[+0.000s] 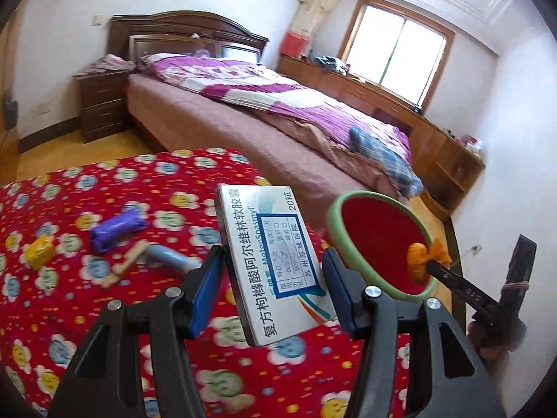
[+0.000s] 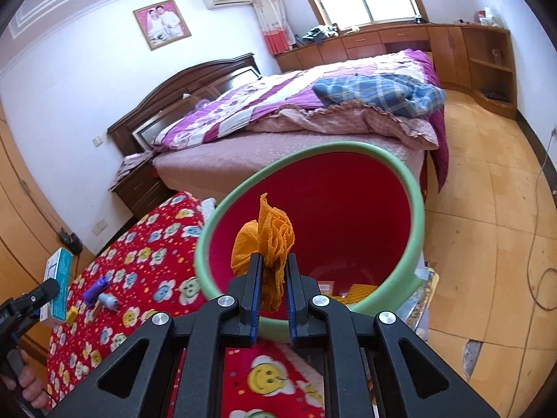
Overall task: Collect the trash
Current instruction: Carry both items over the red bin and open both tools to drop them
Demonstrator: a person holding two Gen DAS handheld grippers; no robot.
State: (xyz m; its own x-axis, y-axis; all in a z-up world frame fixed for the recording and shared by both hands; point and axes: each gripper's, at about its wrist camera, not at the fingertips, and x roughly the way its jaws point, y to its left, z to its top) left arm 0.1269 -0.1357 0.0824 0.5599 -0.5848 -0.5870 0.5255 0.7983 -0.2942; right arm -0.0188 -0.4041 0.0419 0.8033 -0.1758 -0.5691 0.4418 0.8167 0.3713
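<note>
- Left wrist view gives us the bed [image 1: 264, 104] first, the largest thing around: it runs across the room behind the work surface, with a purple and white quilt [image 1: 278, 94] and a blue plaid cloth [image 1: 383, 153] heaped near its foot.
- Nearer to us, the red flowered cloth [image 1: 87, 278] covers the surface on which the loose scraps lie.
- At that surface's far corner we see the bin [image 2: 414, 237], green-rimmed and red inside, tipped so its mouth faces us; yellow scraps show at its bottom.
- We hold the medicine box [image 1: 275, 264] in our left gripper [image 1: 273, 275], lifted off the cloth and tilted, white with blue print; each blue pad presses against a long side of it.
- A purple wrapper [image 1: 116, 228] lies on the cloth well to the left, with a grey tube [image 1: 174, 257], a wooden clip [image 1: 127, 266] and a yellow packet [image 1: 40, 252] near it.
- Our right gripper [image 2: 273, 271] pinches the orange tissue [image 2: 264, 240], crumpled and ruffled, with its jaws nearly closed; it hangs in front of the bin's mouth, above the near rim.
</note>
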